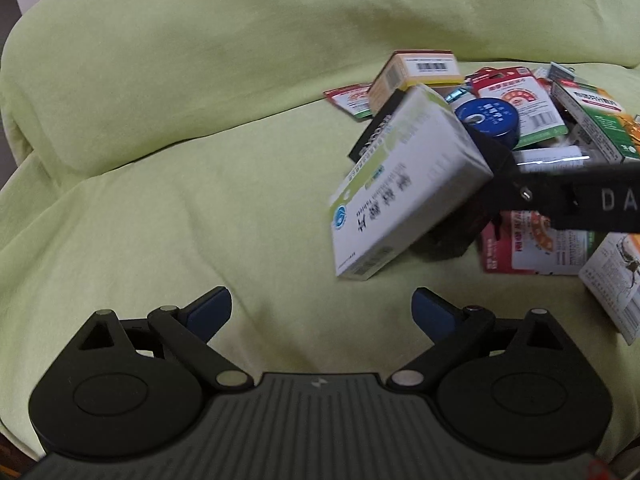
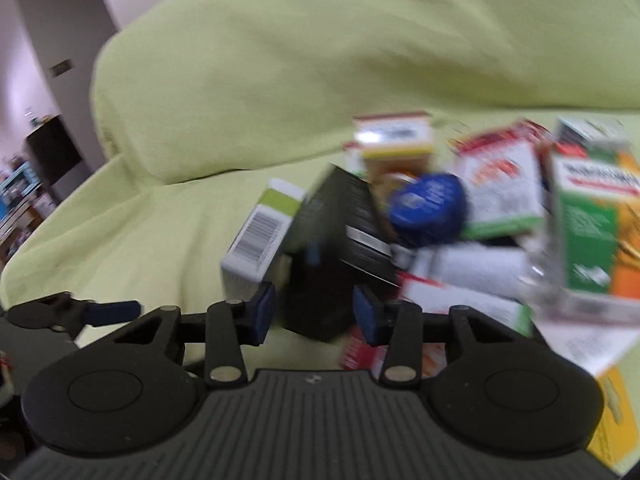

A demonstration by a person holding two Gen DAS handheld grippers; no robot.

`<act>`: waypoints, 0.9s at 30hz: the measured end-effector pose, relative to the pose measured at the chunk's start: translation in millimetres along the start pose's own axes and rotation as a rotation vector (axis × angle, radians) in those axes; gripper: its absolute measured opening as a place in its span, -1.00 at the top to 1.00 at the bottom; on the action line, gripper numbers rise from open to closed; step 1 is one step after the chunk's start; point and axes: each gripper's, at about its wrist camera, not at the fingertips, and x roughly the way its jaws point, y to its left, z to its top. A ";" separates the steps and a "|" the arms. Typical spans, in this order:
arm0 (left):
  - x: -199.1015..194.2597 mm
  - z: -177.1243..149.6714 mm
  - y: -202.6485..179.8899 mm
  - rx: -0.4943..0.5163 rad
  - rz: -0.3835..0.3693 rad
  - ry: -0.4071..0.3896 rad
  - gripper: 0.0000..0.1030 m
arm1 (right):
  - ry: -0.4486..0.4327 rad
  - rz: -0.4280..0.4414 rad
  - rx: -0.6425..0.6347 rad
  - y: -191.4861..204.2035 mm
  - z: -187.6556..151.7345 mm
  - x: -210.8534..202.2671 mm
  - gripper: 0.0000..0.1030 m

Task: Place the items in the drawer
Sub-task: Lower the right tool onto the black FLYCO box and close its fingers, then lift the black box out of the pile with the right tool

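- Green sheet [image 1: 200, 140] covers the whole soft surface; a heap of small packages lies on it at the right of the left wrist view.
- Left gripper [image 1: 322, 306]: blue-padded fingers [image 1: 210, 312] spread wide over bare sheet, holding nothing.
- Right gripper [image 2: 314, 314]: fingers partly closed on either side of a black box [image 2: 340, 240]; motion blur hides whether the pads touch it, so I cannot tell if it is gripped.
- White-and-green box [image 1: 404, 184] leans tilted beside the black box, at the near left edge of the heap; in the left wrist view one black finger of the right gripper lies against its right end.
- Blue round tin [image 1: 488, 120] sits just behind these two boxes, among red-and-white packets [image 1: 520, 100].
- Yellow-topped box [image 1: 416, 72] with a barcode stands at the far left of the heap.
- Green-and-orange carton [image 2: 596, 220] stands at the heap's right.
- No drawer appears in either view.
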 end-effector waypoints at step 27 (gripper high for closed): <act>9.6 -8.6 1.0 -0.018 -0.007 0.022 -0.92 | -0.031 -0.027 0.108 -39.7 7.3 -6.3 0.23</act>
